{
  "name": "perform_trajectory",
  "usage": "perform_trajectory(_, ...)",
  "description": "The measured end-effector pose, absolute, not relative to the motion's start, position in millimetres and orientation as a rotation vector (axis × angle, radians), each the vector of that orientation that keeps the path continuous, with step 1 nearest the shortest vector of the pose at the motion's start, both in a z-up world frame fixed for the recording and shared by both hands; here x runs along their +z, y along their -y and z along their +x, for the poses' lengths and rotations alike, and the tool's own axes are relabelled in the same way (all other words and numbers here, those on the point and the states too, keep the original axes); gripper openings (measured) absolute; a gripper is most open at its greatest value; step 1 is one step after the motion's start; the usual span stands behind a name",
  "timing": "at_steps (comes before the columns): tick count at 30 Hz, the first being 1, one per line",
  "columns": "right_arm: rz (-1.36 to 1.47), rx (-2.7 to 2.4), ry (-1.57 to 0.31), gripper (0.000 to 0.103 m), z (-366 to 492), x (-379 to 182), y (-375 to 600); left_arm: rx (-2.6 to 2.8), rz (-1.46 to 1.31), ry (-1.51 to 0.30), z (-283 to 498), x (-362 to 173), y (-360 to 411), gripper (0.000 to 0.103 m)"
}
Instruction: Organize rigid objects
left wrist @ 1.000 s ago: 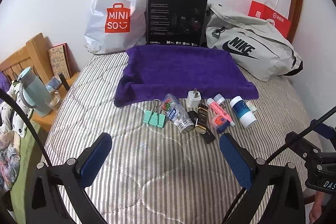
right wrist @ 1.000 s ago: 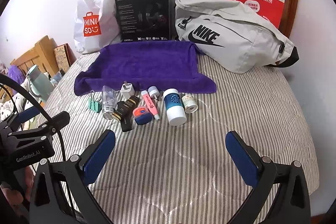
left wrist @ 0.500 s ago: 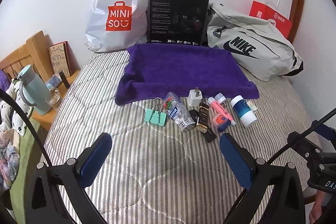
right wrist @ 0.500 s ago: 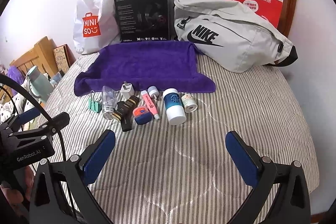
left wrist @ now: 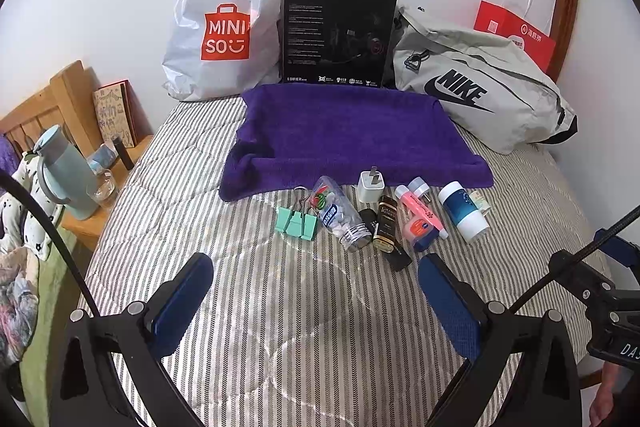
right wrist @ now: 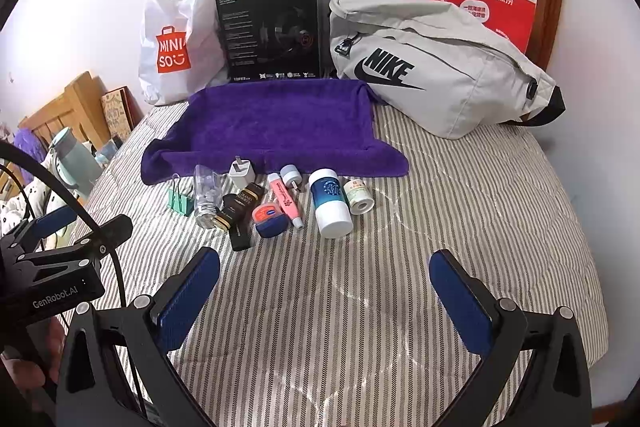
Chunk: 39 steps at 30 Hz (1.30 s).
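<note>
Striped bed (left wrist: 280, 307) holds clustered small bottles (left wrist: 463, 209).

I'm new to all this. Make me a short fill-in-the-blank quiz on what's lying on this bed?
1. The towel spread on the bed is ____ in colour.
2. The grey bag carries the brand name ____.
3. The green binder clip lies at the ____ end of the row of small items.
4. Both the left gripper and the right gripper hold ____.

Missing words: purple; Nike; left; nothing

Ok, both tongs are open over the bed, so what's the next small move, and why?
Probably ease the right tongs forward toward the blue-and-white bottle: it lies nearest ahead, nothing is gripped yet, and the purple towel behind lies bare.
</note>
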State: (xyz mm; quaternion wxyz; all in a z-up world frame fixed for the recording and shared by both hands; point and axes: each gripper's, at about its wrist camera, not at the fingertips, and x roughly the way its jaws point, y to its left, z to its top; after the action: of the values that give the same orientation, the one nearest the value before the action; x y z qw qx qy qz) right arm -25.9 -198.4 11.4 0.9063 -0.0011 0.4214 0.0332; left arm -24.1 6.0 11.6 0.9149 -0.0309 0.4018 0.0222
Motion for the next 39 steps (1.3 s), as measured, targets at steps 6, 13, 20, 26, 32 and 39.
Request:
perform_trajectory(6, -0.003, 0.068, -0.872, 0.103, -26.2, 11.4, 198.5, 0.044, -0.054, -0.822, -25.8, 12.7, -4.5, 0.103)
perform_trajectory(13, -0.002, 0.069, -0.872, 0.103, -26.4, 11.2, 198.4, 0.045, -0.053, -0.824, -25.3, 14.2, -4.9, 0.103)
perform_trajectory(20, 0.001, 0.072, -0.870, 0.103, -26.6, 10.9, 198.3, 0.044, -0.053, -0.826, -24.9, 14.8, -4.9, 0.103)
perform_trajectory(26, -0.002, 0.069, -0.873, 0.103, -26.6, 10.8, 198.2, 0.046, -0.047, -0.825, -24.6, 15.8, -5.2, 0.103)
perform_trajectory(32, 0.000, 0.069, -0.871, 0.103, -25.8, 11.9, 200.0, 0.046, -0.044, -0.817, -24.3, 18.0, -5.0, 0.103)
perform_trajectory(39, 0.000, 0.065, -0.872, 0.103, -22.8, 12.1, 202.9, 0.051, -0.042, -0.828, -21.2, 15.7, -6.8, 0.103)
